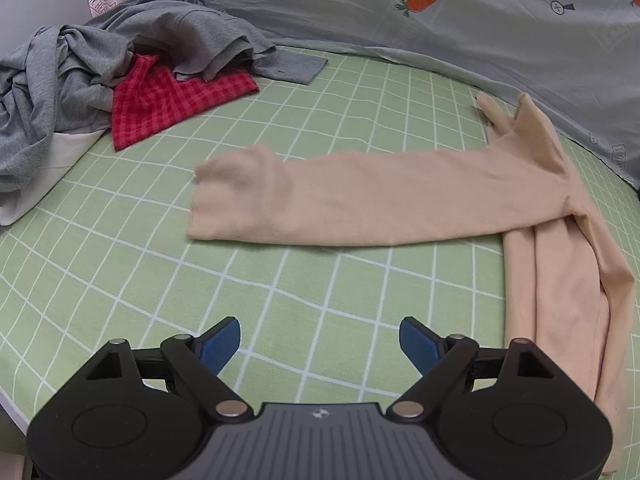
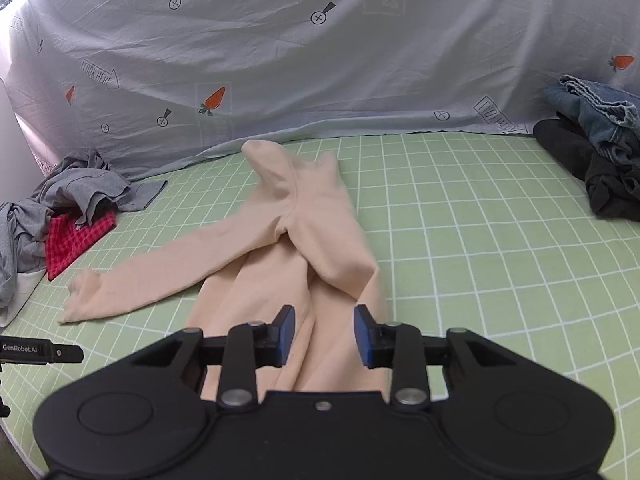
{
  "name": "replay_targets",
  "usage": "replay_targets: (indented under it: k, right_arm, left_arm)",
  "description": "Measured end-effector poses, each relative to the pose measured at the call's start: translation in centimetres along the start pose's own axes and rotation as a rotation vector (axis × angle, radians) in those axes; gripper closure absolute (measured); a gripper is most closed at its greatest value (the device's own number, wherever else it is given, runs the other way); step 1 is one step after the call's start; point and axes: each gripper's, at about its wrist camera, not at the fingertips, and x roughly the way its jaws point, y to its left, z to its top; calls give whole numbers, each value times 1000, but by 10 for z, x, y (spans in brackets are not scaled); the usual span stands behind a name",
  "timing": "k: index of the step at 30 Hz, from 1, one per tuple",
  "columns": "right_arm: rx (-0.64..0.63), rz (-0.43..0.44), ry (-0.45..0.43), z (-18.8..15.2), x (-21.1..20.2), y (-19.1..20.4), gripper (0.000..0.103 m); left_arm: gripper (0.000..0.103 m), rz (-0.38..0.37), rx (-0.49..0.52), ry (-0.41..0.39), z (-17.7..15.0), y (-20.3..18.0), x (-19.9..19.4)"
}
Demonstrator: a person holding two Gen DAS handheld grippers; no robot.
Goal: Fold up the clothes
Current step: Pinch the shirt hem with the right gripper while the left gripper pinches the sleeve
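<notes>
Left hand-held gripper released, right hand-held gripper parted (over beige garment); green checked sheet.

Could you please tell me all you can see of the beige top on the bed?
The beige top is a thin, soft-looking knit with long sleeves. It lies flat on the green checked sheet, partly folded: one sleeve stretches out toward the grey clothes, cuff slightly bunched, the other is laid over the body. Its neck end points at the carrot-print cloth. The right claw is just above its lower part, pads apart and not gripping; the left claw is clear of it.
</notes>
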Motion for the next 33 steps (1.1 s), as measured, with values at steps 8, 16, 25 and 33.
replay_targets:
  k: [8, 16, 25, 33]
  right_arm:
    - [-63, -36, -29, 73, 65, -4, 86]
    - [-195, 39, 25, 145, 176, 23, 85]
    - [-258, 166, 176, 159, 271, 30, 65]
    - [-302, 139, 55, 155, 243, 32, 94]
  left_arm:
    - [16, 91, -88, 1, 45, 49, 30]
    - [16, 118, -149, 38, 76, 60, 69]
    - [15, 169, -200, 29, 87, 64, 85]
    - [91, 162, -216, -36, 92, 60, 79]
